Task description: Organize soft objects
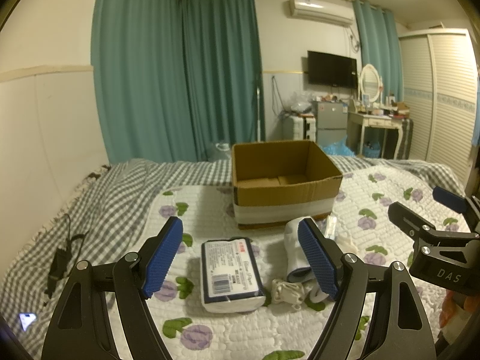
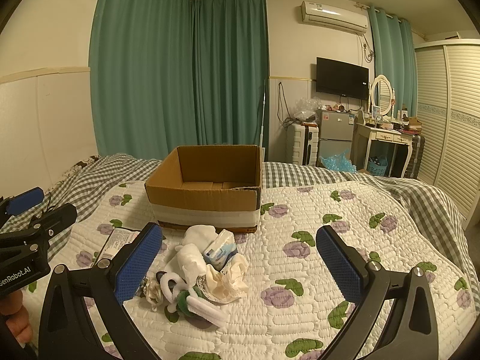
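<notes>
An empty open cardboard box (image 1: 285, 189) stands on the floral quilt, also in the right wrist view (image 2: 207, 189). A wrapped tissue pack (image 1: 231, 273) lies on the quilt between the fingers of my left gripper (image 1: 240, 258), which is open and empty above it. A pile of soft things lies in front of the box: white socks (image 2: 192, 252), a small tissue packet (image 2: 220, 249), lace cloth (image 2: 225, 282) and a white-green hair piece (image 2: 195, 300). My right gripper (image 2: 240, 264) is open and empty, hovering over the pile. The pile is partly hidden in the left wrist view behind the right finger (image 1: 318, 258).
The floral quilt (image 2: 330, 240) lies over a grey checked blanket (image 1: 105, 198). A black cable and charger (image 1: 60, 261) lie at the bed's left. A wall runs along the left. A fridge, dressing table and wardrobe stand beyond the bed's far end.
</notes>
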Action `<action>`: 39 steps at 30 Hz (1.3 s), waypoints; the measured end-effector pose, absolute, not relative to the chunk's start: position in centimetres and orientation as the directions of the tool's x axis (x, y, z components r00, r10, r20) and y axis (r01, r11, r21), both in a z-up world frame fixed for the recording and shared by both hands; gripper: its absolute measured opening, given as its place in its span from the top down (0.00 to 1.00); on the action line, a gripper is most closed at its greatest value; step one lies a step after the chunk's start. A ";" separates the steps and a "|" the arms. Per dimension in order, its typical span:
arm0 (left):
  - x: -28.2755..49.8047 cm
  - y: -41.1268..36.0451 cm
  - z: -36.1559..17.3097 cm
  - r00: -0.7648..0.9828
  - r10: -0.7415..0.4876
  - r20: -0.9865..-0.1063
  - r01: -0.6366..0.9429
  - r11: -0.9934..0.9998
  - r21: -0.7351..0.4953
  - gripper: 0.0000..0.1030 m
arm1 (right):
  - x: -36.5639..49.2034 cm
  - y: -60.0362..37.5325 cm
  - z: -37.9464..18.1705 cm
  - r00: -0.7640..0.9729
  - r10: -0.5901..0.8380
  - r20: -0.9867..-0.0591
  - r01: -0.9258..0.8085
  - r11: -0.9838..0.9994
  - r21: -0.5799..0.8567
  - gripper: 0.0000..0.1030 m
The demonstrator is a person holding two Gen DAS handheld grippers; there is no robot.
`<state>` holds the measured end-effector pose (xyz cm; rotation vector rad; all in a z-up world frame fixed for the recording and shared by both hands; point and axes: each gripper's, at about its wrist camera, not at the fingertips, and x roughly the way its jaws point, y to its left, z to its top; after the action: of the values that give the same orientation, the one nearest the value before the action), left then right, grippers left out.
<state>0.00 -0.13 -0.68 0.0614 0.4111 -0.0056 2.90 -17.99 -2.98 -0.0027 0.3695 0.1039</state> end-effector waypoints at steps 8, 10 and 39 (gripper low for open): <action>0.1 -0.1 -0.7 0.916 0.008 -0.401 0.018 0.998 0.060 0.22 | 2.9 -18.0 -3.0 0.927 0.101 -0.362 -0.102 0.995 0.016 0.00; 0.1 -0.1 -0.7 0.916 0.008 -0.401 0.018 0.998 0.060 0.22 | 2.9 -18.0 -3.0 0.927 0.100 -0.362 -0.102 0.995 0.015 0.00; -0.7 1.1 -0.8 0.913 0.012 -0.407 0.012 0.998 0.056 0.22 | 1.5 -17.8 -2.9 0.921 0.079 -0.382 -0.087 0.996 -0.003 0.00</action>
<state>-0.71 1.05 -0.84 0.0581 0.4198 -0.0003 1.54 -17.77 -2.90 -0.0204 0.3920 0.0854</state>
